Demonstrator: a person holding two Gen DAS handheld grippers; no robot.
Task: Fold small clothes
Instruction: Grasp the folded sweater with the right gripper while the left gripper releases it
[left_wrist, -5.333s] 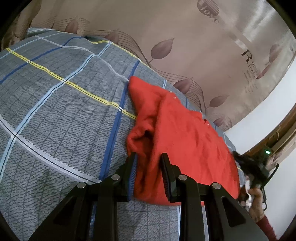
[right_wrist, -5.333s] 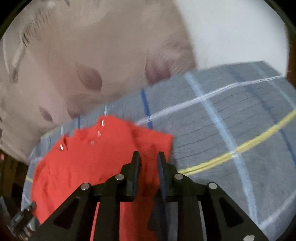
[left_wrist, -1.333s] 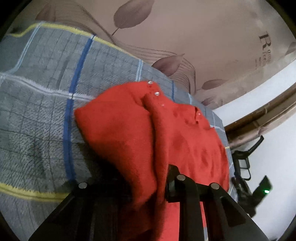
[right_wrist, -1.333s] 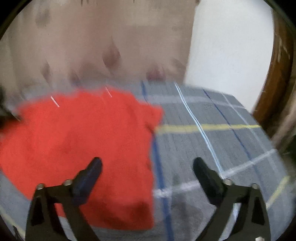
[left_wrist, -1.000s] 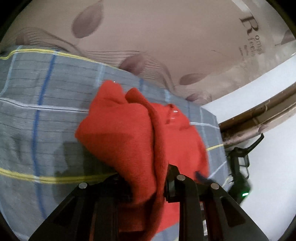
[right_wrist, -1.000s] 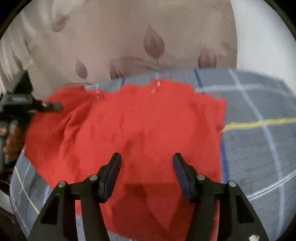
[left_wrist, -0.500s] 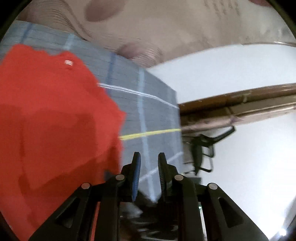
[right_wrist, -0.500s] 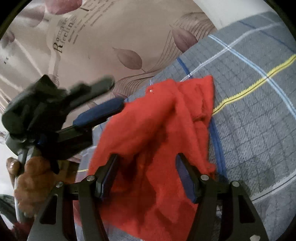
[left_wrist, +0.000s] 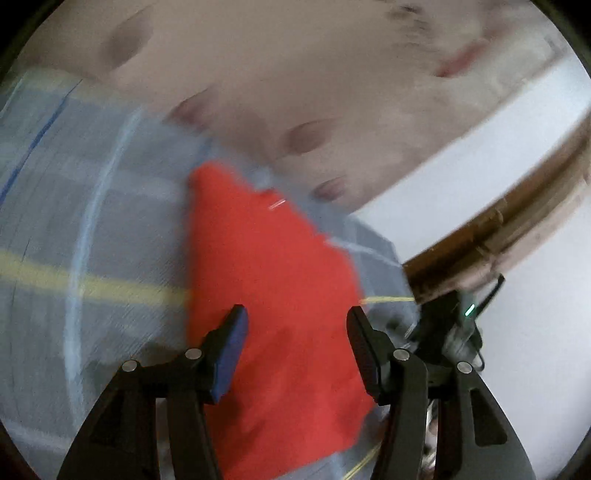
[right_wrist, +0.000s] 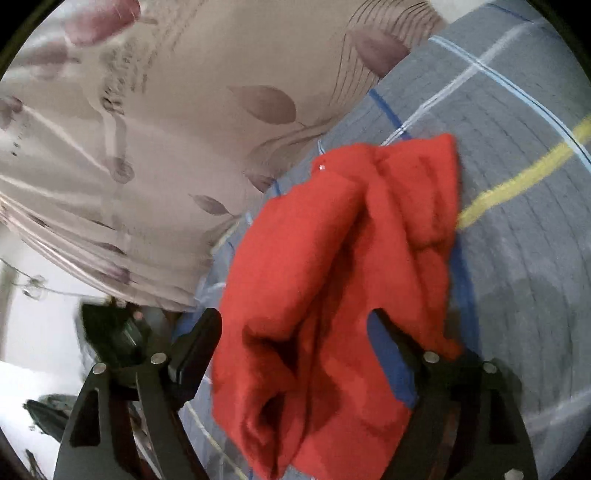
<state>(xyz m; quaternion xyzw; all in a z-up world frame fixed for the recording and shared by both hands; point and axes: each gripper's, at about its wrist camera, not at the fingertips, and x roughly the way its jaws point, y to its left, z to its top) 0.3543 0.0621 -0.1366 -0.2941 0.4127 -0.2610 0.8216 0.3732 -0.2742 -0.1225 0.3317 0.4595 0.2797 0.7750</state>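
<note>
One red garment (left_wrist: 273, 295) on the bed; two tongs (left_wrist: 295, 332), both parted

Soft indoor light is falling evenly; the left view is smearing with motion blur, and both are bending at the edges.

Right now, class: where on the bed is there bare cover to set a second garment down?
Bare plaid bedcover lies left of the red garment in the left view, across the yellow stripe. The strip toward the curtain is narrow. It is crowded at the garment, where both open tongs hover.
</note>
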